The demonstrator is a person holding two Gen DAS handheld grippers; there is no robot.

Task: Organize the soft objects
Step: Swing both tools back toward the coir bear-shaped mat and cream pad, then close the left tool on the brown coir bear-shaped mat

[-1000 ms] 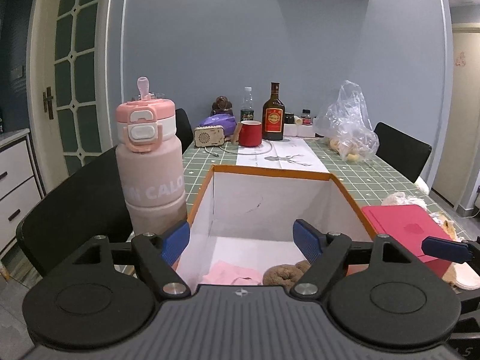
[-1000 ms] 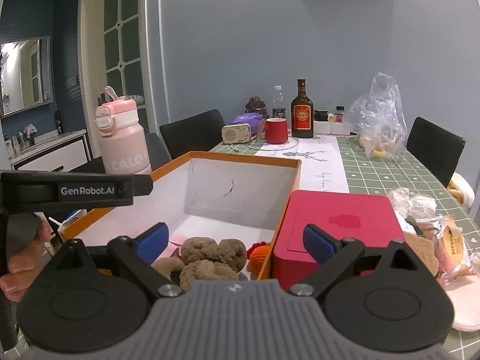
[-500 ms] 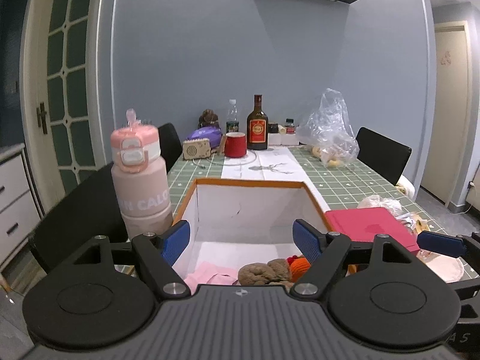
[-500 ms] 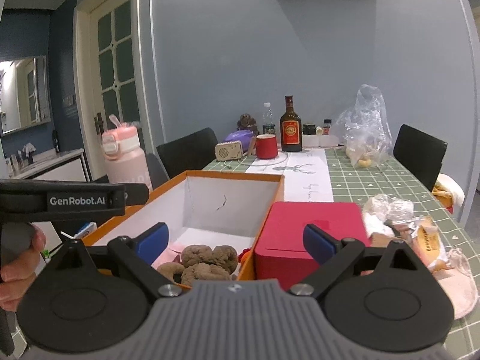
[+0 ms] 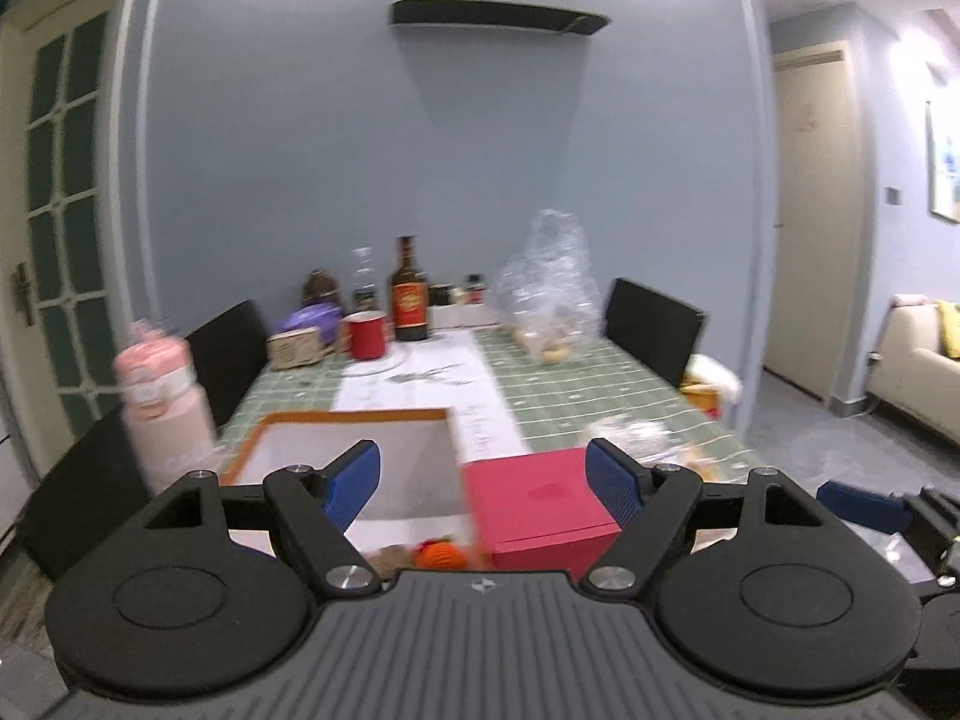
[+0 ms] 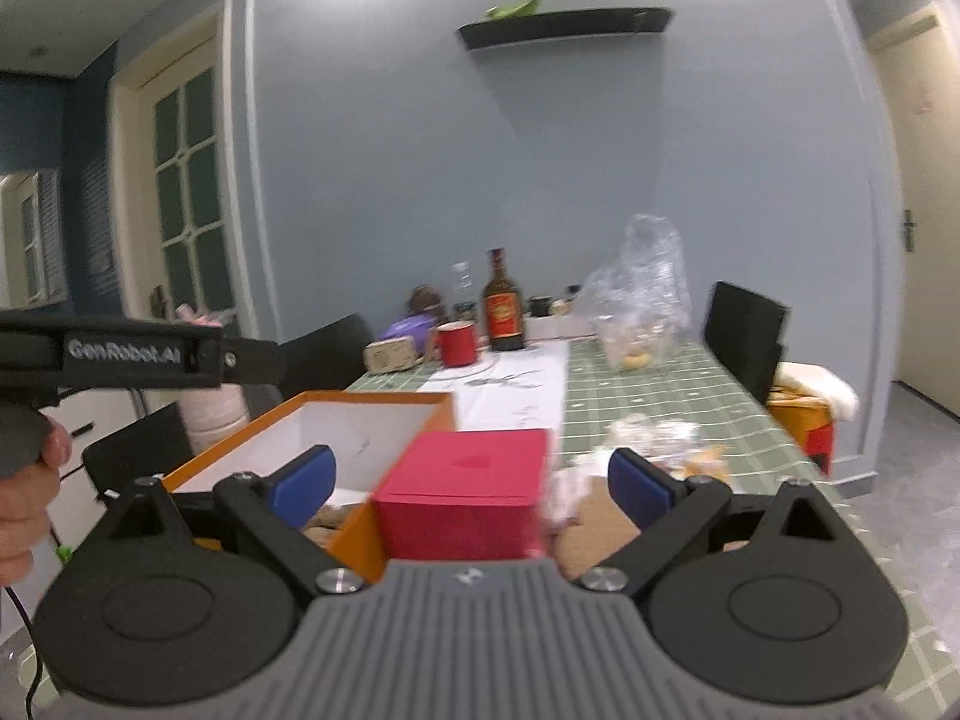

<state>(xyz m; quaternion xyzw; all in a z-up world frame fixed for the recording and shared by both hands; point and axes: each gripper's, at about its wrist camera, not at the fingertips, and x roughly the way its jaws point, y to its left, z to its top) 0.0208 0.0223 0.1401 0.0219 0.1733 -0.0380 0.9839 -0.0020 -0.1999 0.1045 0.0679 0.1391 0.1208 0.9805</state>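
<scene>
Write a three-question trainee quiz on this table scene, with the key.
1. True or false: the left gripper is shut on a soft toy.
2. Which thing stands directly right of the orange-rimmed box? A) pink bottle B) red box C) red mug
3. Fill in: the orange knitted toy lies ___ the orange-rimmed box.

Key:
1. False; both it and the right gripper are open and hold nothing.
2. B, the red box.
3. Inside, at its near end.
</scene>
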